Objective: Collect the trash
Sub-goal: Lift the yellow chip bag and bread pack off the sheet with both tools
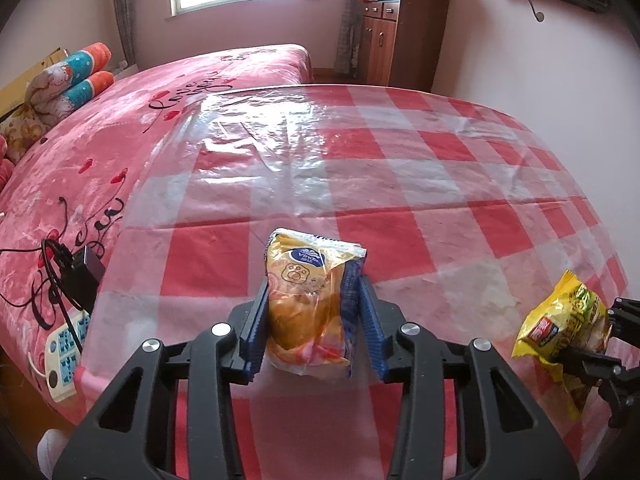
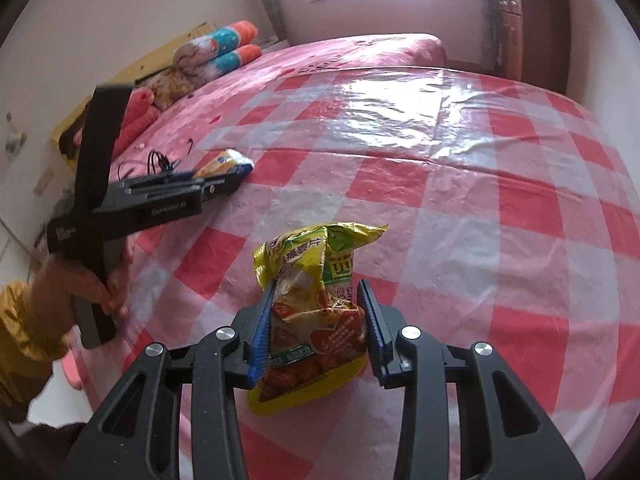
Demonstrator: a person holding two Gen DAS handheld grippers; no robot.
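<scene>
My left gripper (image 1: 314, 284) is shut on an orange-yellow tissue packet (image 1: 304, 320), with the blue pads pressing both its sides just above the red-checked tablecloth (image 1: 400, 168). In the right wrist view the same left gripper (image 2: 236, 178) shows at the left, held by a hand (image 2: 80, 284), with the tissue packet (image 2: 226, 162) sticking out of its tip. My right gripper (image 2: 318, 285) is shut on a crumpled yellow-green snack bag (image 2: 316, 320), held upright between the pads. At the right edge of the left wrist view, the snack bag (image 1: 560, 324) appears again in the right gripper (image 1: 612, 320).
A plastic-covered checked tablecloth (image 2: 480, 184) spreads ahead of both grippers. A bed with a pink blanket (image 1: 100, 152) lies to the left, with a power strip (image 1: 66, 344) and a black charger (image 1: 86, 272) near its edge. Pillows (image 1: 76, 76) and a wooden cabinet (image 1: 400, 36) stand farther back.
</scene>
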